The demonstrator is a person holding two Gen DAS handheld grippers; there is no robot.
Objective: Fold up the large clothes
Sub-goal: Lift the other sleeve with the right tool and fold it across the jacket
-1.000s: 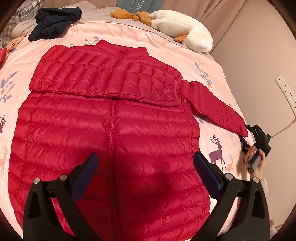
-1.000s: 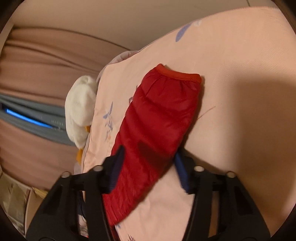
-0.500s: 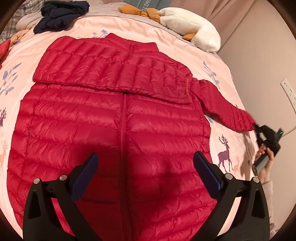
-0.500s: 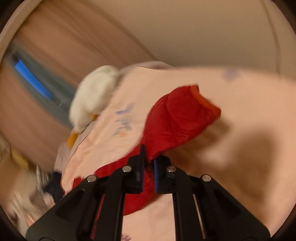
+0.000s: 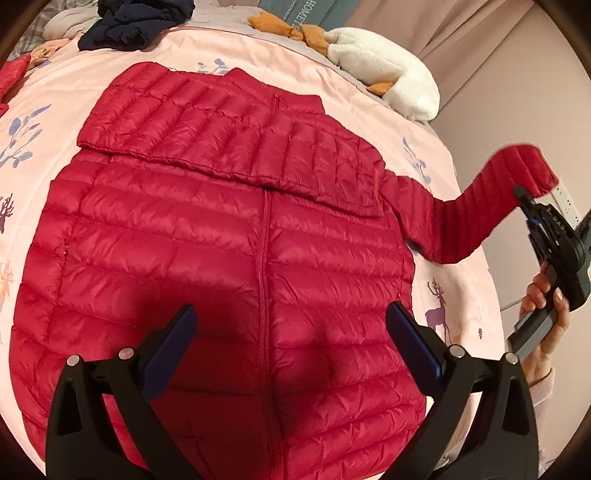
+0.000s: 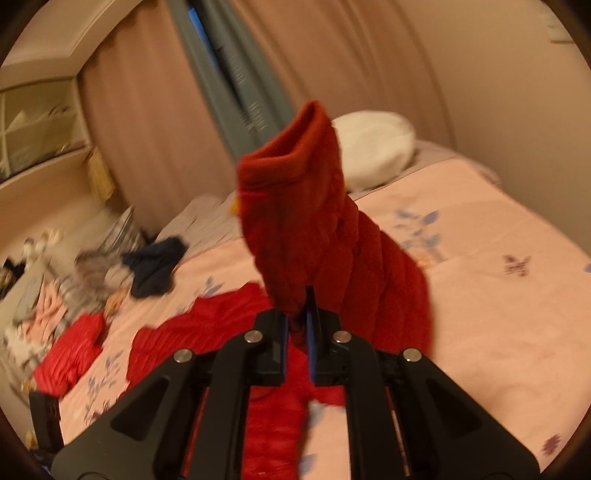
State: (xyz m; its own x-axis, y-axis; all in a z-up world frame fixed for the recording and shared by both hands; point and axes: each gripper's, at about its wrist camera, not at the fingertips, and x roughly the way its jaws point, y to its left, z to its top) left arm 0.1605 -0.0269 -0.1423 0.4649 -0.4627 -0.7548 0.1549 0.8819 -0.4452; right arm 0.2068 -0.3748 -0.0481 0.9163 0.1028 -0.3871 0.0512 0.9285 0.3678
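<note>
My right hand-held gripper (image 6: 297, 328) is clenched on the red puffer jacket's sleeve (image 6: 332, 243), the pads pinching the fabric a little way below the cuff, which stands up at the centre of the right wrist frame. My left hand-held gripper (image 5: 291, 332) hangs released over the lower middle of the red puffer jacket (image 5: 207, 251), nothing between its pads. The jacket lies spread front-up on the bed (image 5: 454, 295), zip closed, with the other sleeve already folded across the chest in the upper half of the left wrist frame.

To do this step well, I judge I should carry the lifted sleeve across the chest on top of the first, keep it untwisted, and lay it flat before letting go; the slick padding may slide, so the left one could pin the body near the shoulder.

Readable writing: only "HOME" on the grey-blue cushion (image 5: 306, 14) at the top edge. No brand shows on the jacket.
</note>
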